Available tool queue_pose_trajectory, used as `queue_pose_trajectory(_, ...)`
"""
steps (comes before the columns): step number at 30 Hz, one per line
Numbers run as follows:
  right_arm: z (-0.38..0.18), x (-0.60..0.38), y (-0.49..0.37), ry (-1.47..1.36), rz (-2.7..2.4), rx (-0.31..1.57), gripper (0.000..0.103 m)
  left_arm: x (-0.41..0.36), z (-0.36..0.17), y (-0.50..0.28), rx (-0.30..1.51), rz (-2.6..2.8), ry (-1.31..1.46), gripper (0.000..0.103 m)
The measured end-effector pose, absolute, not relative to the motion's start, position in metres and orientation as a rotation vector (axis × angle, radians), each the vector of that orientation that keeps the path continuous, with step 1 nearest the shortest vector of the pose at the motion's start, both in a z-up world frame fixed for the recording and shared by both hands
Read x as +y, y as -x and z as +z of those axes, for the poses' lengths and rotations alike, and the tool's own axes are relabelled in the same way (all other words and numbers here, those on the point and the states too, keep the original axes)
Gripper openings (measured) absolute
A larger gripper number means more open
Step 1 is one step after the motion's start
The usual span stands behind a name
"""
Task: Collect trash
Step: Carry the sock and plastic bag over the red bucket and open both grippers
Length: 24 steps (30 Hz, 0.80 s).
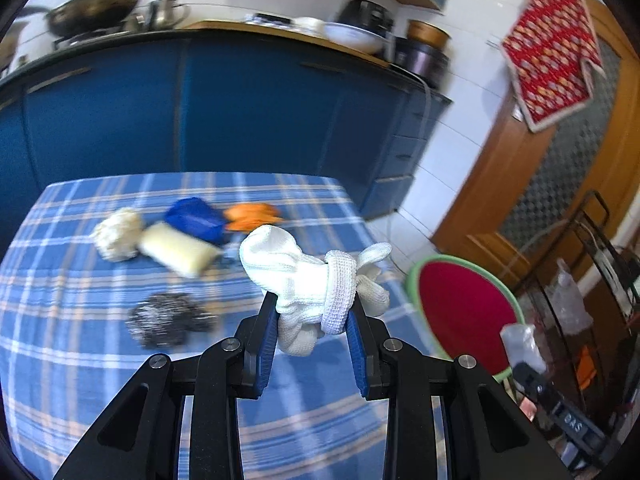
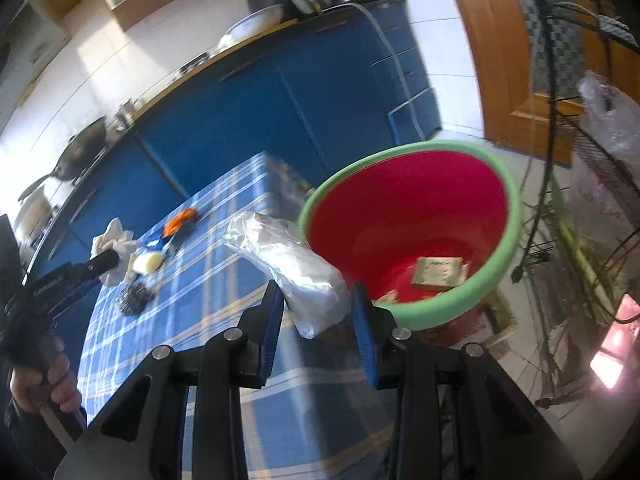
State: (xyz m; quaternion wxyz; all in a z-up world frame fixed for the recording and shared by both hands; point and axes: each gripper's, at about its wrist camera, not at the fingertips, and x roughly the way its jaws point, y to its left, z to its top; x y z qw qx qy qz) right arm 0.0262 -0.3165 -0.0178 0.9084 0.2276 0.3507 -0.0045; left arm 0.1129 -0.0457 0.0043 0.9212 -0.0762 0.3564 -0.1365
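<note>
White cloth glove (image 1: 312, 280), all bunched up, is pinched tight between the blue pads of the left gripper (image 1: 314, 316), up in the air above the right side of the checked blue tablecloth (image 1: 80, 320). Shiny see-through bag (image 2: 296, 268) sits squeezed between the pads of the right gripper (image 2: 318, 308), near the table's edge, just beside the red bucket (image 2: 432, 312) with the green rim. Some paper scraps (image 2: 438, 274) lie at the bottom of the bucket. Near the far edge of the table lie a fluffy white ball (image 1: 118, 234), a yellow sponge (image 1: 178, 254), a blue bag (image 1: 196, 220) and an orange wrapper (image 1: 250, 216). A grey wire scrubber (image 1: 168, 320) lies closer to the middle
</note>
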Motion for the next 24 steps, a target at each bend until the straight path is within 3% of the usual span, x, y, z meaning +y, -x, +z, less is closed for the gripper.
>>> queue_pose_trajectory(24,-0.056,-0.392,-0.052,-0.589,-0.14,0.757,0.039,-0.216,-0.038,-0.144,0.842,-0.514,-0.063,0.034)
